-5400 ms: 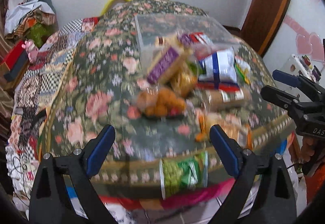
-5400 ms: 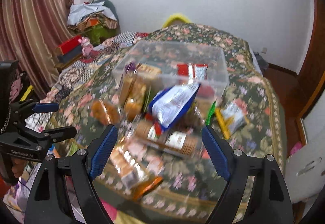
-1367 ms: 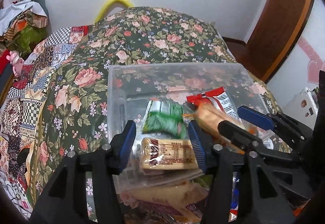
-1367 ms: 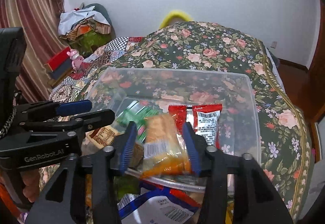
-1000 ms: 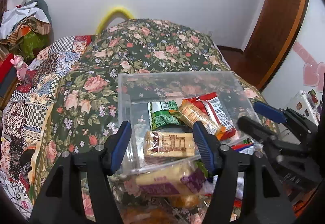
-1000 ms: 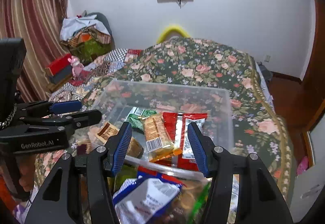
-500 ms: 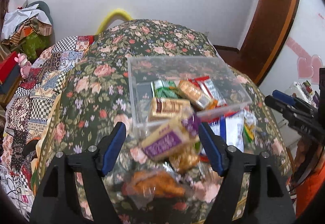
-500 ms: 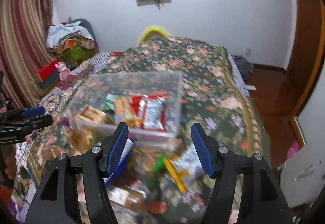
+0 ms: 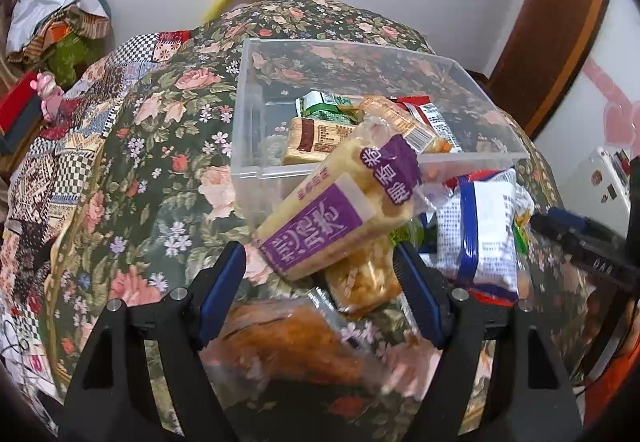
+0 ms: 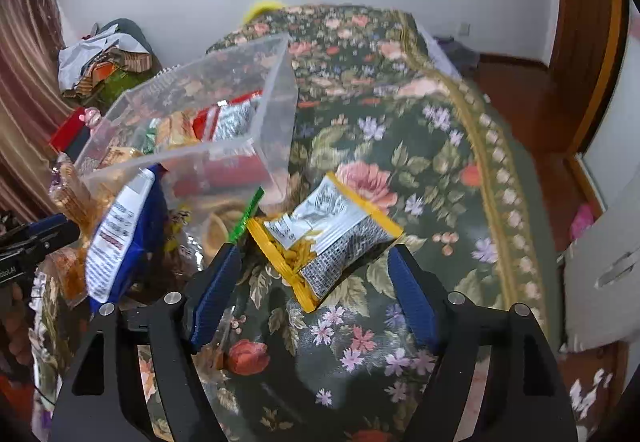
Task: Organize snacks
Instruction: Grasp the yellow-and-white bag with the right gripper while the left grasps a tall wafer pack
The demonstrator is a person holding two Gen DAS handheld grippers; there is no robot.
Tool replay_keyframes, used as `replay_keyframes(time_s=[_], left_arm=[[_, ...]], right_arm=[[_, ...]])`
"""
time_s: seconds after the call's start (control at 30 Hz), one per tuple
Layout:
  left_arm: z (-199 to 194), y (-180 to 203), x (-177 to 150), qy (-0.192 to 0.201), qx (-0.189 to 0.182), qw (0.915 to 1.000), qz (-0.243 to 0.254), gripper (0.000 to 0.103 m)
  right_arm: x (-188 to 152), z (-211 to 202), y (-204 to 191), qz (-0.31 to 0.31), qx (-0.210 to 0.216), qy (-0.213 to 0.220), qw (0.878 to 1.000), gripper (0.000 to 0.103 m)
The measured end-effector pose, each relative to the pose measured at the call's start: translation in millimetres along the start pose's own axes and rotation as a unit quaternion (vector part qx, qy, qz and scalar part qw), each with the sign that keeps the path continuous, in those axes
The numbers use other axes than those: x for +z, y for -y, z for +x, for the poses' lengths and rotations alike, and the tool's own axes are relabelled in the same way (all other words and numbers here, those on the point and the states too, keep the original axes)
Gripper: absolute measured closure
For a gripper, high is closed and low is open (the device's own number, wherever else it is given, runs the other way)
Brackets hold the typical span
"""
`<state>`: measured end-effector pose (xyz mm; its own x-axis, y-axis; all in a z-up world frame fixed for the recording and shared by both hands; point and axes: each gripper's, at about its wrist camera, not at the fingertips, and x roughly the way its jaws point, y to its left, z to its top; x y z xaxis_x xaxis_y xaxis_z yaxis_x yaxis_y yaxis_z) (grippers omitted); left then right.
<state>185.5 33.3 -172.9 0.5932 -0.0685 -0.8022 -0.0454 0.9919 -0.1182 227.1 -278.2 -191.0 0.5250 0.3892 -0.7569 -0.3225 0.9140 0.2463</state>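
A clear plastic bin [image 9: 248,121] [image 10: 276,113] stands on the flowered bedspread with a green packet [image 9: 320,105], a brown biscuit pack [image 9: 316,137] and red packets [image 10: 232,121] inside. My left gripper [image 9: 320,294] is open, just short of a purple-labelled cracker pack [image 9: 336,213] that leans on the bin's front wall above a yellow snack bag [image 9: 364,282]. My right gripper [image 10: 314,294] has its jaws opening, and a yellow-edged silver packet [image 10: 328,234] lies just beyond its fingertips, untouched.
A blue and white bag [image 9: 480,234] [image 10: 120,230] lies between the two grippers. An orange-brown pack [image 9: 288,342] is blurred close under the left fingers. The bedspread's gold border [image 10: 500,169] marks the bed's right edge, with wooden floor [image 10: 540,113] beyond.
Both grippers let go of the packs they held inside the bin, drew back and sank toward the pile in front of it. Both sets of jaws stand wider. The right view swung right.
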Motion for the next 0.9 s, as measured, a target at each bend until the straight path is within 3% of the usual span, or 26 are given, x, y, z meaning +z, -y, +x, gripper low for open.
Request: replay_keyframes(time_s=[0.17,0.33,0.47,0.73,0.9], left_arm=[[17,5,3,-0.014,0.005,0.9999,-0.005,0.027],[19,4,6,0.007,0.016,0.9997,-0.015,0.027],[18,5,6,0.02,0.014,0.9997,-0.004,0.045],[6,-1,1,0.04,0.014,0.9991,0.006,0.065],[-5,-5,-1,0.053,0.019,0.9984,0.01,0.076]], right_arm=[[3,21,1,0.013,0.001,-0.02,1.0,0.03],[5,32,6,0.029,-0.011,-0.017,0.999,0.029],[7,35,4,0.021,-0.02,-0.014,0.999,0.029],[17,29,16,0.059,0.0,-0.001,0.998,0.029],[21,42,19,0.067,0.006,-0.013,0.998,0.041]])
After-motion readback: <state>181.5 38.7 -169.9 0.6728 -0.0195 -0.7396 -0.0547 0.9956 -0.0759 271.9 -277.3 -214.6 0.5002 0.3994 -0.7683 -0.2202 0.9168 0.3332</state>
